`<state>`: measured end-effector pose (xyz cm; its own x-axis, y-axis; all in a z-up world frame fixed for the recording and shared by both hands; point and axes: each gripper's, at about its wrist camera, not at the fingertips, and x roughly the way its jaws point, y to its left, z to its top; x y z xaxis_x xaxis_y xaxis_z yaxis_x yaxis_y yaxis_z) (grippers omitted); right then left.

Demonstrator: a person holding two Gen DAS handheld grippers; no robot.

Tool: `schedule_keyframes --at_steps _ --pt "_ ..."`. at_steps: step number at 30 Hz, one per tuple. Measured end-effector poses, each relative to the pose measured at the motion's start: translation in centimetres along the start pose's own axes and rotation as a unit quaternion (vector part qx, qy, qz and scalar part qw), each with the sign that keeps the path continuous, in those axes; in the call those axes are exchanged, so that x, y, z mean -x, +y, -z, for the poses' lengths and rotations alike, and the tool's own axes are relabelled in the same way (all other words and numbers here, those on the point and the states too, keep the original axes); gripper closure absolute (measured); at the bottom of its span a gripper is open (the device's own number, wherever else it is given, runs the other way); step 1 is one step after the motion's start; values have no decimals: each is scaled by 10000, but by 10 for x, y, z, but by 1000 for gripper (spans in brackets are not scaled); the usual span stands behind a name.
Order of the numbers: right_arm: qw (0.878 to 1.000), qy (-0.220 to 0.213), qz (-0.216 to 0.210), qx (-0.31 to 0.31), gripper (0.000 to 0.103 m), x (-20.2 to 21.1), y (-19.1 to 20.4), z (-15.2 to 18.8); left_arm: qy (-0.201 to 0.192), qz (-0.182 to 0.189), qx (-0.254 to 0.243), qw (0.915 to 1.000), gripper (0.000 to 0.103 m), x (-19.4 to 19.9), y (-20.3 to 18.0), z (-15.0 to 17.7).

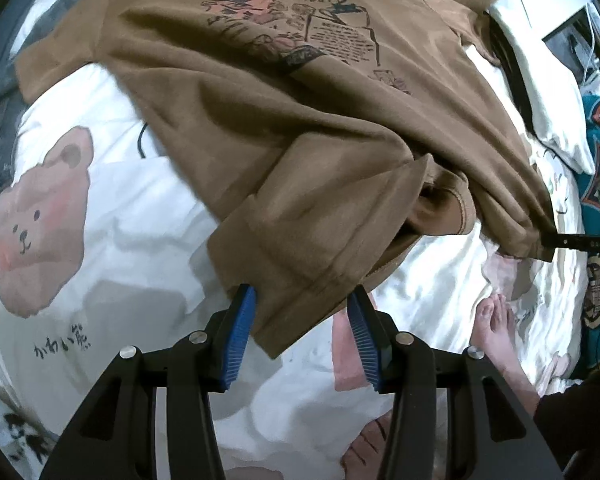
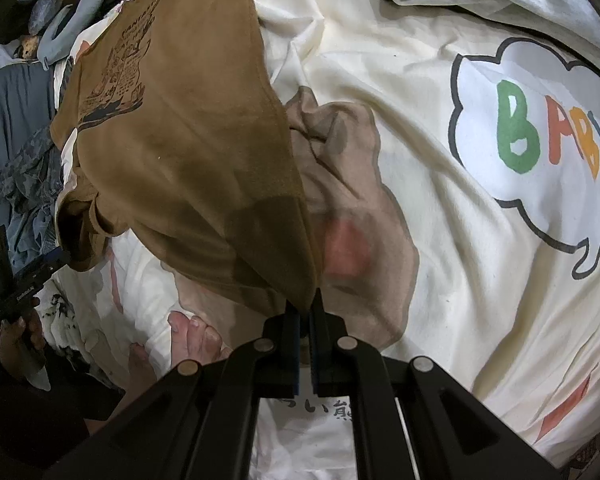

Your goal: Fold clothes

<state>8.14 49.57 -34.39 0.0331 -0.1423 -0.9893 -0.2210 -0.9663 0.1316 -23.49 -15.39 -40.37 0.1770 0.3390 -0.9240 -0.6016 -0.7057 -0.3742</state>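
Two grippers work one brown sweatshirt point(image 1: 292, 92) spread over a white bedspread point(image 1: 148, 208) printed with bears. At the sweatshirt's near hem corner the right gripper point(image 2: 305, 304) is clenched on the fabric, jaws pressed together with the cloth pinched between the blue pads, lifting that corner off the bed. On the opposite side of the sweatshirt the left gripper point(image 1: 302, 304) stands released, its jaws apart; a sleeve cuff hangs between them without either pad pressing it. Beyond the sweatshirt's far edge, past the printed chest graphic, lie grey clothes point(image 2: 16, 120). To the right of the sweatshirt in the right wrist view, bare bedspread runs out to a "BABY" speech bubble point(image 2: 540, 140). A person's bare toes point(image 2: 196, 336) rest on the bedspread just below the lifted hem
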Motion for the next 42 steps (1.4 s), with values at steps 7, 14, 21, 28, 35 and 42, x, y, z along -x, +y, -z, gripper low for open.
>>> schedule_keyframes --at_steps 7,14,21,28,35,42 --pt "10000 -1 -28 -48 100 -6 0 2 -3 -350 40 9994 55 -8 -3 -11" --pt "10000 -47 -44 -51 100 -5 -1 0 -523 -320 274 9977 55 18 2 -11" --pt "9998 -74 -108 -113 100 -5 -4 1 -835 -345 85 9959 71 39 13 -12" --pt "9998 -70 -153 -139 99 -7 -4 1 -612 -491 -88 9969 71 31 6 -22" --pt "9996 -60 -190 -179 99 -9 -6 1 -350 -633 -277 9970 71 18 -3 -32" --pt "9996 -42 -217 -193 99 -11 -6 2 -244 -597 -242 9976 71 12 -2 -32"
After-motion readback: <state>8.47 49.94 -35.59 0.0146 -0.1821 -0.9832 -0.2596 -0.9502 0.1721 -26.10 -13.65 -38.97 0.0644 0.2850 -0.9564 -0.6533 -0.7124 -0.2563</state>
